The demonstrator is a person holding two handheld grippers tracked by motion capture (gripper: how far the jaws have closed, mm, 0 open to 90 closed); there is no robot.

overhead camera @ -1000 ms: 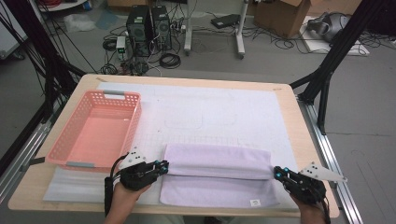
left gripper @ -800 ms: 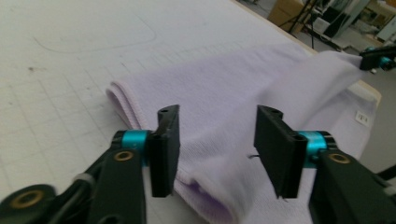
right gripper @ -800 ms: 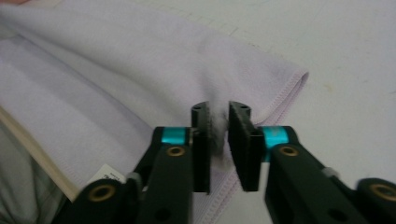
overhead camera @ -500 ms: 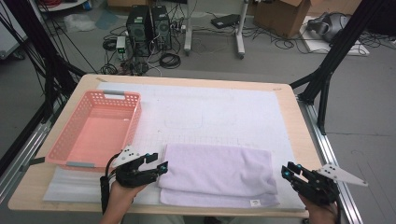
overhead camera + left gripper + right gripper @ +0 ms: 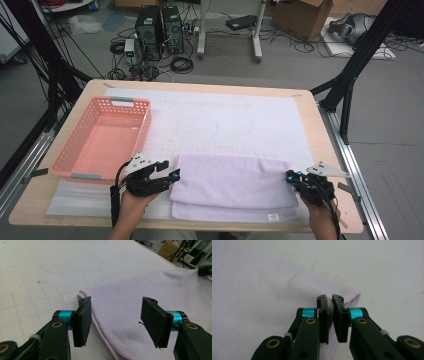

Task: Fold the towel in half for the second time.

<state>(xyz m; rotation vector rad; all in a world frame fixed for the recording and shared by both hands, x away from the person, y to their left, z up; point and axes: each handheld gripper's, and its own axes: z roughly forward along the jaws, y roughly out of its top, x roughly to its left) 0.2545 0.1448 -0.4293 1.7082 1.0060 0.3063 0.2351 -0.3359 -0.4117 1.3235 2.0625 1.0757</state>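
A lilac towel [image 5: 230, 187] lies folded near the table's front edge, its upper layer set a little back from the lower one. My left gripper [image 5: 172, 175] sits at the towel's left end and is open. In the left gripper view the towel's rounded folded edge [image 5: 100, 315] lies on the mat between the spread jaws of that gripper [image 5: 115, 317]. My right gripper [image 5: 290, 176] is at the towel's right end. In the right gripper view it [image 5: 330, 307] is shut on a pinch of the towel [image 5: 262, 290], which puckers toward the jaws.
An empty pink basket [image 5: 100, 140] stands on the left of the table, just behind my left hand. A white gridded mat [image 5: 225, 120] covers most of the wooden table [image 5: 325, 145]. Computers, cables and boxes sit on the floor beyond the far edge.
The right gripper drew out to the right off the towel, then came back left and shut on its right edge. The folded upper layer now lies wider and flatter. The left gripper has barely moved.
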